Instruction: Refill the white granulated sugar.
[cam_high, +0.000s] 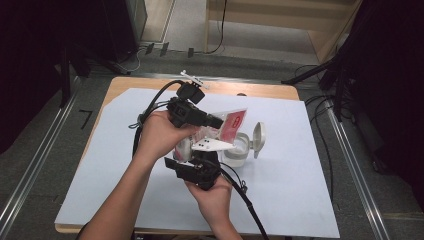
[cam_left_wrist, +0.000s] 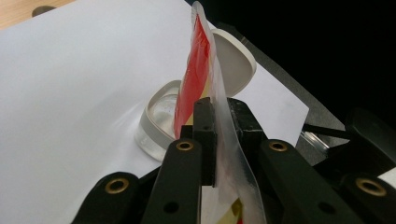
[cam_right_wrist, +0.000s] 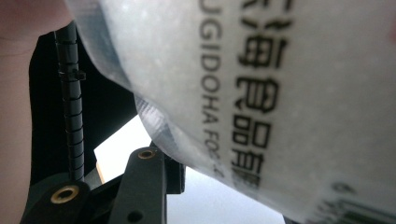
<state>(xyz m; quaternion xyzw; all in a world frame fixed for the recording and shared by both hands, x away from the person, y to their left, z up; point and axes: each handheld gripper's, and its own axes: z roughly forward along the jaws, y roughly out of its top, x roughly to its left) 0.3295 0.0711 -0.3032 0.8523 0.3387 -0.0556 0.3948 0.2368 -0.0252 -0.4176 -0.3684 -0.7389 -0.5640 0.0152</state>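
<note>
A white sheet covers the worktop (cam_high: 280, 200), and near its middle stands a clear container (cam_high: 239, 150) with its white hinged lid (cam_high: 258, 139) flipped open. Just above the container, a red-and-clear plastic pouch (cam_high: 231, 122) is held up between the two hands. The left tongs (cam_left_wrist: 223, 122) are clamped on the pouch's sealed edge. The right tongs (cam_high: 204, 159) sit against its lower end; whether they grip it cannot be told.

You work at a wooden table (cam_high: 150, 84) covered by a large white sheet (cam_high: 280, 180). On the sheet stands a clear round container (cam_high: 237, 152), its white hinged lid (cam_high: 258, 138) open and upright.
</note>
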